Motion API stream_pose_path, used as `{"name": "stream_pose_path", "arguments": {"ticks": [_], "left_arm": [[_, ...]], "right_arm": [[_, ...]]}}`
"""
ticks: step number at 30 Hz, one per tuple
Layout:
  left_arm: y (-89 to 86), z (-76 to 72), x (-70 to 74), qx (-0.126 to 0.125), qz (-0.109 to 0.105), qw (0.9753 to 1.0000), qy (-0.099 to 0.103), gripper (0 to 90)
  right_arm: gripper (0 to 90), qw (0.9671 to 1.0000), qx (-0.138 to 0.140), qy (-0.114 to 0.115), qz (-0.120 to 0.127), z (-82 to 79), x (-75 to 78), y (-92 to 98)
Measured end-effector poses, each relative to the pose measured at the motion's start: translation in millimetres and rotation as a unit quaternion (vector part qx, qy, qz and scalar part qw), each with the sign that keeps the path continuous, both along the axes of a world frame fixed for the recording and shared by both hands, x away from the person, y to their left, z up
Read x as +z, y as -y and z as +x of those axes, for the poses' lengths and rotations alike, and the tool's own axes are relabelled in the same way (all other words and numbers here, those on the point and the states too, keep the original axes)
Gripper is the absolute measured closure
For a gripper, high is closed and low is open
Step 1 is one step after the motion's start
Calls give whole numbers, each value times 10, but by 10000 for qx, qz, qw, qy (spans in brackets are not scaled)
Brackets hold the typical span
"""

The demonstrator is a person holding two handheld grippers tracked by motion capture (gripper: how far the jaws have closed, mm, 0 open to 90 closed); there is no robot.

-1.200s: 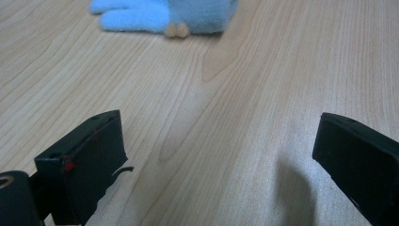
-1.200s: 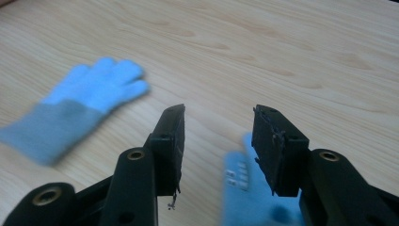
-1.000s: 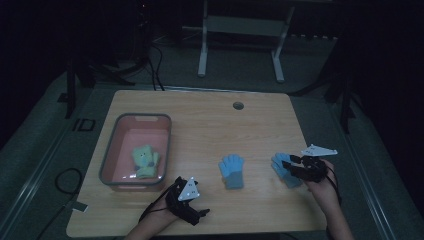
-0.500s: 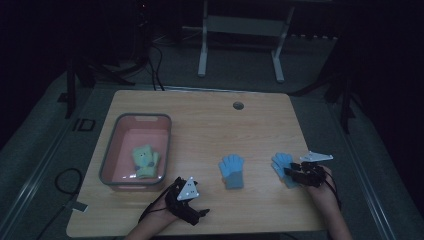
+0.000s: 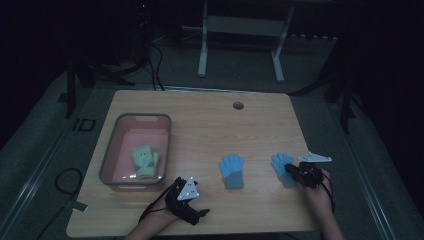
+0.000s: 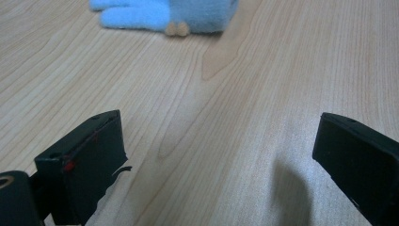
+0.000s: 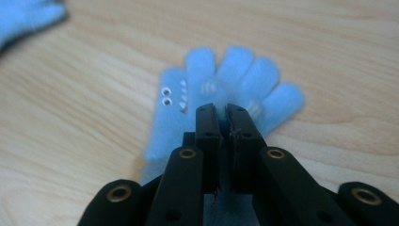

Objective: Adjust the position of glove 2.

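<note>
The right gripper (image 7: 222, 109) has its jaws pressed together on the blue glove (image 7: 221, 94) at lower right of the table (image 5: 200, 115). It should lift straight and slowly. The left gripper (image 6: 216, 155) stands wide open, holding nothing.

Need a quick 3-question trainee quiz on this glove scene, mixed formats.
1. True or false: the left gripper has its jaws spread wide.
2. What lies in the pink bin? A) a blue glove B) a green glove C) a sponge
3. The right gripper sits over which blue glove?

Key:
1. True; bare table shows between them.
2. B, the green glove.
3. The right glove, not the middle glove.
</note>
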State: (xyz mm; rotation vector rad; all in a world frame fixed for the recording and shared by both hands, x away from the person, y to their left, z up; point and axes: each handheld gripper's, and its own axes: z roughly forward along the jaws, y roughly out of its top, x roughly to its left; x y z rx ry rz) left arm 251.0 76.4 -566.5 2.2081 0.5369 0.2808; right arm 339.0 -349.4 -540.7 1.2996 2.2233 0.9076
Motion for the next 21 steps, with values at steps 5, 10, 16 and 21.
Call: {"name": "stream_pose_path", "arguments": {"ticks": [5,10,16,21], "left_arm": [[-3,4,0,25,-15,10000,10,33],[3,-6,6,68,-10,10000,34,33],[8,-8,6,70,-33,10000,31,32],[12,-7,6,54,-18,10000,24,33]], "right_arm": [[855,9986,-430,167,257,-96,313,-220],[857,9964,-791,271,127,-171,481,-461],[858,9936,-1072,219,276,-218,480,-666],[857,9918,-1187,143,452,-253,361,-815]]}}
